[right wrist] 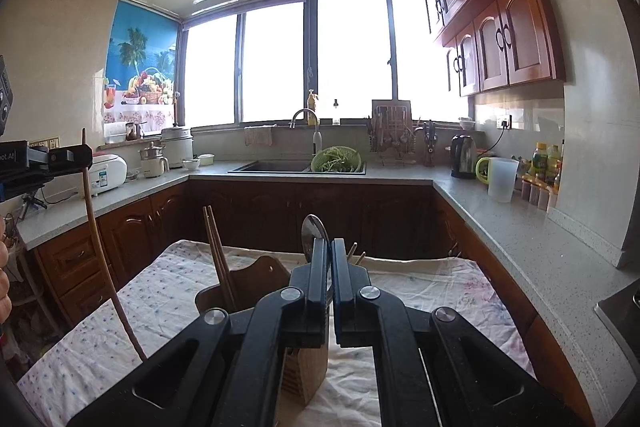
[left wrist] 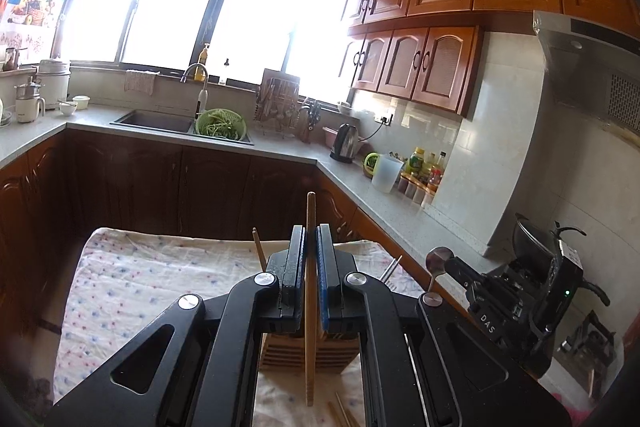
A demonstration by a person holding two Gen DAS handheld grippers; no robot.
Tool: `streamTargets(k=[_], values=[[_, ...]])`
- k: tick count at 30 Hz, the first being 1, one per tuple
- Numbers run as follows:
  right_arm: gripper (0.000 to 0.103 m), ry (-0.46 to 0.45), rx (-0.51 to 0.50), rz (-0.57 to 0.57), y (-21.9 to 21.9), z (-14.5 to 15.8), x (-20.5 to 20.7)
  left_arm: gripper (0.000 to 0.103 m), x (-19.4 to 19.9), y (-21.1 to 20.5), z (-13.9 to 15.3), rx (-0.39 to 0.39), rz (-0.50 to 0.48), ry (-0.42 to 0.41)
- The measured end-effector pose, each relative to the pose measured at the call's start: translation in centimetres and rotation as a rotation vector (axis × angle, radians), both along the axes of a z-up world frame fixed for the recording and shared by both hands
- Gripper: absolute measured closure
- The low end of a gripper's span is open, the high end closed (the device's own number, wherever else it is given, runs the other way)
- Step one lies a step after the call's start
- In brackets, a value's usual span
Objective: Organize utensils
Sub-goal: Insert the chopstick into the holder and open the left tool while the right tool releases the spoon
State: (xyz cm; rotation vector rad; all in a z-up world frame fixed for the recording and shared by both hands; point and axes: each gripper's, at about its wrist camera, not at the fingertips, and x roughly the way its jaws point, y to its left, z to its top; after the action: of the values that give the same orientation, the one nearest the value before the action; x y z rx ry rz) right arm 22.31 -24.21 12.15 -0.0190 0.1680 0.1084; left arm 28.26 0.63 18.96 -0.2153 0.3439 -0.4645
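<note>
Gripping a single chopstick (left wrist: 310,291) near mid-length, the left gripper (left wrist: 310,239) has its jaws closed tight on it, above the wooden holder (left wrist: 296,351) on the cloth (left wrist: 152,279). Judged risk: the thin stick pivots or slides in the pads and misses a slot. The gripper points slightly downward, chopstick upright.

In the right view, the right gripper (right wrist: 330,255) is clamped on a spoon (right wrist: 314,231), bowl upward, over the holder (right wrist: 308,375). Risk: both tools converge and collide. It is aimed nearly level.
</note>
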Motion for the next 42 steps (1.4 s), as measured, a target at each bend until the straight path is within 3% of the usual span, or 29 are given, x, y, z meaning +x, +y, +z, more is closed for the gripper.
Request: streamTargets(k=[13,20,26,34,42], values=[[0.101,-0.102,-0.050,-0.070,1.4,1.4,5.4,0.098,6.7,-1.6,1.0,-0.007,0.051,-0.059],[0.101,-0.137,-0.097,-0.073,3.2,-1.2,6.6,0.098,9.7,-1.6,-3.0,-0.051,0.100,-0.010],[0.101,-0.163,-0.171,-0.055,5.1,-3.9,5.6,0.098,9.5,-1.3,-6.6,-0.066,0.109,0.038],[0.101,-0.057,-0.164,-0.042,5.0,-6.6,5.3,0.098,8.9,-1.8,-10.2,-0.029,0.088,0.099],[0.101,0.047,-0.117,-0.029,3.6,-7.1,5.1,0.097,8.2,-2.3,-10.8,0.014,0.082,0.094]])
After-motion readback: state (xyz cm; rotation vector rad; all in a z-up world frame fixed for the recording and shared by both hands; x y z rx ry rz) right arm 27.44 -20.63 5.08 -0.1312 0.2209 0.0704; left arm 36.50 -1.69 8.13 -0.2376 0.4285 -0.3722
